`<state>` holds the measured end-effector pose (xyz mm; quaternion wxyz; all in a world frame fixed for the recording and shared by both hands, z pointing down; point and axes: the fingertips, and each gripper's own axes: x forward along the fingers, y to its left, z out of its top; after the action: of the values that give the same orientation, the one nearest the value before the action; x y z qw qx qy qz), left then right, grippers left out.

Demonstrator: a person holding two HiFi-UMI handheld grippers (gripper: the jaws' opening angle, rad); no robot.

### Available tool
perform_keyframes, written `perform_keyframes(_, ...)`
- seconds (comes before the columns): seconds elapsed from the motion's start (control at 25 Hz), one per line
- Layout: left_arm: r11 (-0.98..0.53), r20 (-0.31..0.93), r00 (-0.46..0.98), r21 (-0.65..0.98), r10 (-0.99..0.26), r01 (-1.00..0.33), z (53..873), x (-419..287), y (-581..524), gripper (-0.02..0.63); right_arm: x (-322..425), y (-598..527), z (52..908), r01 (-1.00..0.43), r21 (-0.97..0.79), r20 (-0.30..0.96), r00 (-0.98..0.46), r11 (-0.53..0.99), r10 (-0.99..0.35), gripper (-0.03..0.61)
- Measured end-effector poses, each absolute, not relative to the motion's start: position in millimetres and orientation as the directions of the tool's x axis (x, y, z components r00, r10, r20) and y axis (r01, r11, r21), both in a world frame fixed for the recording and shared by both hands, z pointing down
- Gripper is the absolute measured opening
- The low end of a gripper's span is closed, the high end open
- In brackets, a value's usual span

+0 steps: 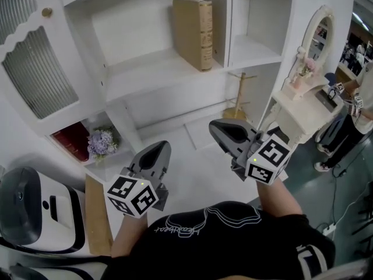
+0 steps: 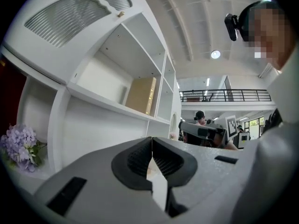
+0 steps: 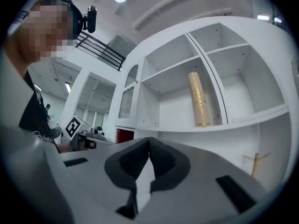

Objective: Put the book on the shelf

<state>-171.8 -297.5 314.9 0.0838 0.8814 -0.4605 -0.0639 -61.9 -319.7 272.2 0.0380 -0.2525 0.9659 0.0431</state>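
The book [image 1: 194, 32] stands upright on the far shelf [image 1: 157, 69]; both the left gripper [image 1: 152, 156] and the right gripper [image 1: 230, 134], clenched empty, hang near, task apparently done.

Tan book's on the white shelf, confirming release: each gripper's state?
left grey two-jaw gripper: closed, empty.
right grey two-jaw gripper: closed, empty.

Left, purple flowers [image 1: 102, 142] — right, a wooden stand [image 1: 238, 97].
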Motion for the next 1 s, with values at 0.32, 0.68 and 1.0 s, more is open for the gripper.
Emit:
perform_keyframes(0.32,-0.533,-0.031,0.54,0.215,-0.841,-0.818,321,-168,-295,0.005,-62,-304,338,-0.437,-0.032,-0.03,-0.898,0.899,-0.438,0.006)
perform_keyframes(0.68,-0.537,-0.008,0.55,0.23,-0.835,-0.812,328,-161,-292,0.005,-55,-308,341,-0.449,-0.078,-0.031,-0.891,0.89,-0.453,0.006)
perform_keyframes(1.0,-0.527,0.006,0.543,0.235,-0.84,-0.817,333,-168,-293,0.005,-50,-321,343,-0.456,-0.133,-0.024,-0.886,0.88,-0.463,0.006)
